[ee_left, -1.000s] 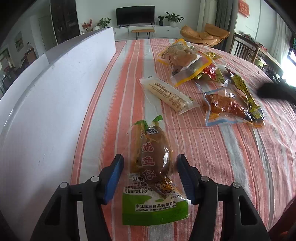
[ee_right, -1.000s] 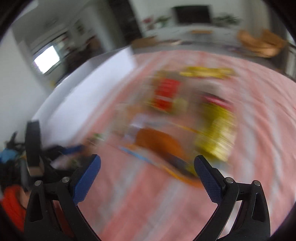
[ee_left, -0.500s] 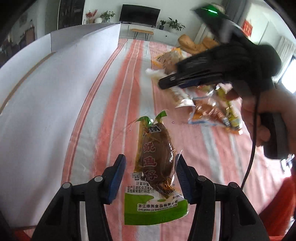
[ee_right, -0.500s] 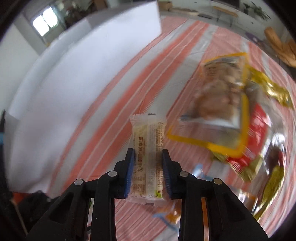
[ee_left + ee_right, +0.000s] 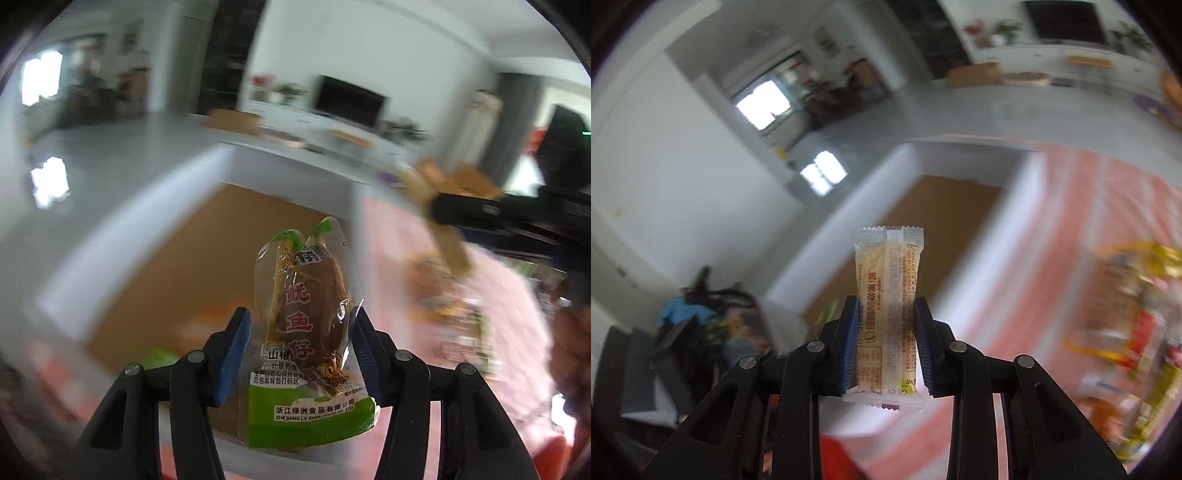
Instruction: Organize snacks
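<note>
Gripping a green-and-clear squid snack packet [image 5: 308, 332] off the surface, the left gripper [image 5: 301, 350] has the packet between its blue-padded fingers [image 5: 234, 354]; the right pad presses the wrapper's edge, while a sliver of gap shows at the left pad, so the hold looks lopsided (the jaws have just eased a little wider with the packet between them). The packet stands nearly upright, its green band at the bottom, over the brown floor of a white-walled cardboard box [image 5: 155, 266]. In the right wrist view the right gripper [image 5: 885, 339] has its fingers [image 5: 849, 343] pinched firmly on the lower half of a pale yellow, long wrapped snack bar [image 5: 888, 306], whose crimped top end points up and away toward the same box [image 5: 945, 221]. To the right of the box lies the counter [image 5: 1071, 229] with its pink-and-white striped cloth, carrying a blurred heap of other snack bags [image 5: 1130, 295]. The right gripper also shows in the left view as a dark blurred shape [image 5: 517, 214] with the bar hanging from it.
</note>
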### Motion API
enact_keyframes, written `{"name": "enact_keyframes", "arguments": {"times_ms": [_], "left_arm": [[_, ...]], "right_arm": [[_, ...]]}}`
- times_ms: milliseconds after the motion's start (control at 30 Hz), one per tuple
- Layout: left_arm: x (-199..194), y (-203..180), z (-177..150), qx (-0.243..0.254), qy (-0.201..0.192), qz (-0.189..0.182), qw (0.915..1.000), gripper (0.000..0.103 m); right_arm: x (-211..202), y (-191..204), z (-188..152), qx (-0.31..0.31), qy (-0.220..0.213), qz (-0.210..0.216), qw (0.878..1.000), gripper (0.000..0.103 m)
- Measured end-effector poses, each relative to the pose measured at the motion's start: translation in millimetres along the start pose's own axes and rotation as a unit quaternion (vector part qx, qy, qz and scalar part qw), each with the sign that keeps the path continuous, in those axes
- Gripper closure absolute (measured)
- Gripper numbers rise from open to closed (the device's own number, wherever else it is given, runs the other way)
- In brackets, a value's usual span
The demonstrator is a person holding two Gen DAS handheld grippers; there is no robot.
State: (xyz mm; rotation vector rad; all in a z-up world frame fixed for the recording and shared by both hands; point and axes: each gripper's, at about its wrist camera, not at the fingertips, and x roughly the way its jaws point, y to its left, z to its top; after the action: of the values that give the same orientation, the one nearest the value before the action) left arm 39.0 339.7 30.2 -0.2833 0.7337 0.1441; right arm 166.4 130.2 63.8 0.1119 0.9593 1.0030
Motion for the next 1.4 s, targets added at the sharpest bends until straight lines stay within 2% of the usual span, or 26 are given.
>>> {"name": "enact_keyframes", "arguments": {"times_ms": [67,100,133,167,200,300,367,433,500,567,667,733,833,967,1100,1200,1267,1400], "left_arm": [[4.5,25.1,5.3,0.003,0.007,0.047,0.9989,0.043],[5.5,33.4,4.4,0.003,0.012,0.068,0.9976,0.038],[8.4,44.4,4.5,0.001,0.021,0.093,0.9955,0.027],[8.2,49.9,3.7,-0.003,0.024,0.104,0.9943,0.022],[4.5,54.0,1.1,-0.007,0.019,0.11,0.9938,0.019],[-4.5,50.5,-11.8,-0.011,0.005,0.098,0.9952,0.014],[-10.5,31.8,-20.9,-0.003,-0.001,0.075,0.9972,0.014],[-15.2,3.4,-33.5,0.015,0.0,0.028,0.9995,0.013],[-19.2,-29.4,-44.7,0.036,0.005,-0.015,0.9992,0.009],[-18.7,-73.0,-54.6,0.064,0.009,-0.061,0.996,0.004],[-7.3,-130.5,-73.8,0.105,0.031,-0.117,0.9872,0.003],[14.7,-161.7,-86.7,0.119,0.057,-0.13,0.9827,0.003],[58.6,-197.0,-110.3,0.137,0.101,-0.118,0.9783,0.003],[88.3,-214.7,-122.7,0.154,0.112,-0.085,0.978,0.003],[114.7,-216.1,-124.4,0.155,0.105,-0.055,0.9808,0.003],[129.5,-210.2,-127.8,0.14,0.104,-0.041,0.9838,0.003],[137.0,-207.1,-128.5,0.128,0.11,-0.033,0.9851,0.003],[141.2,-208.2,-132.9,0.148,0.103,-0.017,0.9836,0.003]], "right_arm": [[32.9,25.9,4.2,-0.008,0.008,0.019,1.0,0.072],[47.0,28.2,6.6,-0.006,0.015,0.029,0.999,0.068],[64.0,33.0,6.4,0.001,0.024,0.045,0.999,0.059],[77.1,34.4,4.2,0.011,0.031,0.06,0.998,0.049],[79.5,34.9,0.7,0.019,0.033,0.066,0.997,0.035],[68.9,21.7,-17.0,0.021,0.007,0.052,0.998,0.029],[51.0,3.5,-32.9,0.007,-0.014,-0.007,1.0,0.022],[31.0,-20.2,-53.2,-0.014,-0.032,-0.082,0.996,0.015],[6.2,-55.8,-82.1,-0.031,-0.048,-0.173,0.983,0.012],[-20.9,-90.7,-113.8,-0.032,-0.061,-0.237,0.969,0.011],[-66.7,-140.5,-165.5,-0.009,-0.069,-0.312,0.947,0.01],[-103.8,-184.7,-207.0,0.018,-0.068,-0.365,0.928,0.009],[-142.6,-226.7,-248.9,0.058,-0.06,-0.416,0.906,0.009],[-189.0,-256.8,-289.4,0.105,-0.085,-0.441,0.887,0.009],[-201.1,-275.0,-278.2,0.149,-0.098,-0.421,0.889,0.008],[-188.8,-276.2,-269.3,0.146,-0.093,-0.419,0.891,0.007],[-183.1,-280.8,-272.3,0.142,-0.073,-0.425,0.891,0.007],[-181.2,-285.9,-274.2,0.143,-0.067,-0.425,0.891,0.006]]}}
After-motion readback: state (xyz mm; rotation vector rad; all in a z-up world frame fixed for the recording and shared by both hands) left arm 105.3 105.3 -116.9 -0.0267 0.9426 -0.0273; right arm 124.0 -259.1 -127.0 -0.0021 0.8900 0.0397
